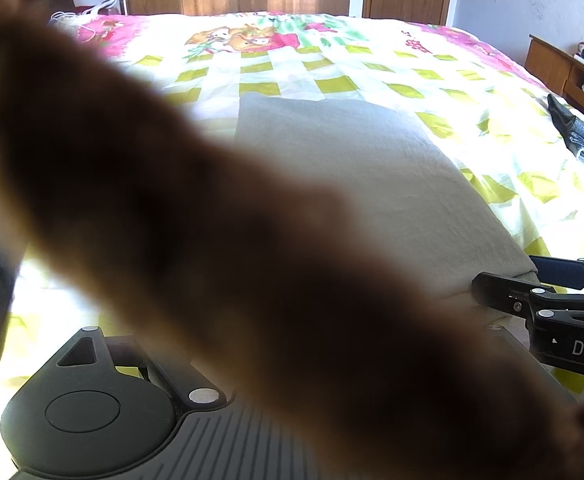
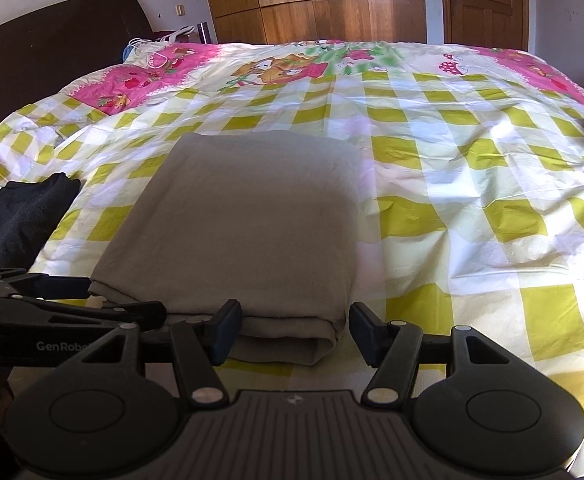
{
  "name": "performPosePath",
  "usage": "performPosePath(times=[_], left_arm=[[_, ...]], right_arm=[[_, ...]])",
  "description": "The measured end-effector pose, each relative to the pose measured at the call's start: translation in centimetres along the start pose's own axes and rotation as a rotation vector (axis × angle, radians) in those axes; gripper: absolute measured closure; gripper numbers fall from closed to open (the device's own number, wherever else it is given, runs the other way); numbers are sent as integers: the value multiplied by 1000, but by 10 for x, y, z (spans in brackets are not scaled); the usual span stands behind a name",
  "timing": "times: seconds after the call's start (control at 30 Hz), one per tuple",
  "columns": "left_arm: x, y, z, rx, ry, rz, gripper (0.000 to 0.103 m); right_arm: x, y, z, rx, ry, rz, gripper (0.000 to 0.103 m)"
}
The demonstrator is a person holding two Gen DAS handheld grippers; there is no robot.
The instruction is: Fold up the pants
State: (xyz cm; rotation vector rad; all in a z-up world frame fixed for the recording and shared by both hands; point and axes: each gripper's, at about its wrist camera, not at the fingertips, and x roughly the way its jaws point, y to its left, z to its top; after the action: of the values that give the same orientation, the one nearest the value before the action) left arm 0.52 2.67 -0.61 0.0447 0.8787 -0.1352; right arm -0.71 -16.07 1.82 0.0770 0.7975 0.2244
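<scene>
Right wrist view showed the grey pants [image 2: 244, 216] already folded into a neat rectangle on the checked bedspread [image 2: 472, 184]. The right gripper [image 2: 294, 330] stood wide open around their near corner, holding nothing. The left gripper [image 2: 92, 308] lay beside them, its state unclear; little seemed left.

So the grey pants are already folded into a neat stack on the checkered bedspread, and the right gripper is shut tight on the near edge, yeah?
Not quite. The grey pants are folded into a stack on the checkered bedspread, but the right gripper is open: the right wrist view shows its fingers spread apart, with the stack's near corner lying between them, not pinched.
</scene>
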Motion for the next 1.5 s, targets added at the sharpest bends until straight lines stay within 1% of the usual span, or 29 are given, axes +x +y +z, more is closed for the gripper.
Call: performPosePath(times=[0.63, 1.5], left_arm=[[-3, -6, -4, 19, -18, -17, 15], [-3, -7, -5, 18, -17, -20, 16]], right_arm=[[5, 4, -5, -21, 30, -11, 31], [6, 3, -6, -23, 36, -14, 31]])
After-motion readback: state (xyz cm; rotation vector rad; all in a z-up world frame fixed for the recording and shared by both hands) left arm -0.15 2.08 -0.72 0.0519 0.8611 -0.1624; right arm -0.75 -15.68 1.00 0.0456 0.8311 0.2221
